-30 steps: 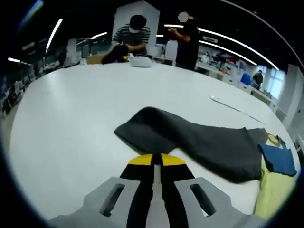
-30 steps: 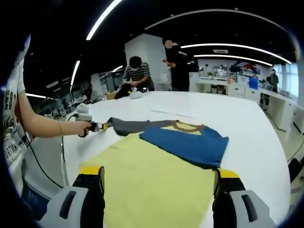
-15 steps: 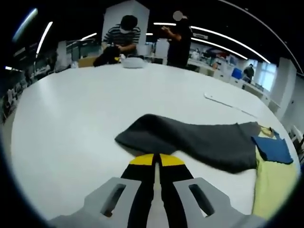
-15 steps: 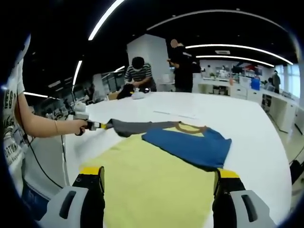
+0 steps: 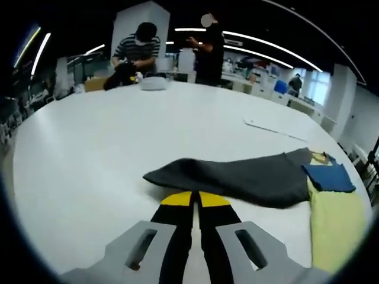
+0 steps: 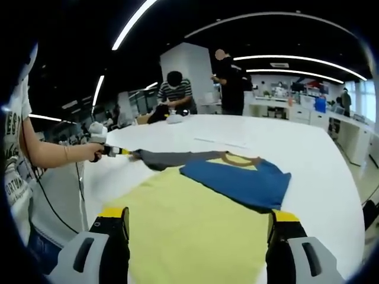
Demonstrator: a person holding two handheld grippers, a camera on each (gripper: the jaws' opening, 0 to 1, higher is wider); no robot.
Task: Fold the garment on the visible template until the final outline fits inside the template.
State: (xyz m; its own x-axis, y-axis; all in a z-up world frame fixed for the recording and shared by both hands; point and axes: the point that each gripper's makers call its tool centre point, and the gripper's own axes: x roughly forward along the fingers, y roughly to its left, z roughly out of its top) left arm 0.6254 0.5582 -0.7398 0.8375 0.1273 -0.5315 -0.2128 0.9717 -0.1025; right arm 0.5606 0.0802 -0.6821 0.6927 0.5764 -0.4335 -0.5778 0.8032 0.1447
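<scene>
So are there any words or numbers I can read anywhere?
"ES": the end of a cut-off word on the person's white T-shirt.
"ORTUN": lower on the same T-shirt, cut off and blurred, so unsure.
The garment and the template carry no text.

My left hand-held gripper (image 5: pixel 195 200) is black with yellow tips and pale grey shoulders, and my right hand-held gripper (image 6: pixel 197 220) has the same colours. The surface (image 5: pixel 106 136) is plain white. The garment (image 6: pixel 234 177) is blue in the body with a dark grey sleeve (image 5: pixel 237 177) and a yellow-brown neckband. The template (image 6: pixel 195 228) under it is pale yellow. A person (image 5: pixel 137 46) at the far edge wears black-and-white stripes.
</scene>
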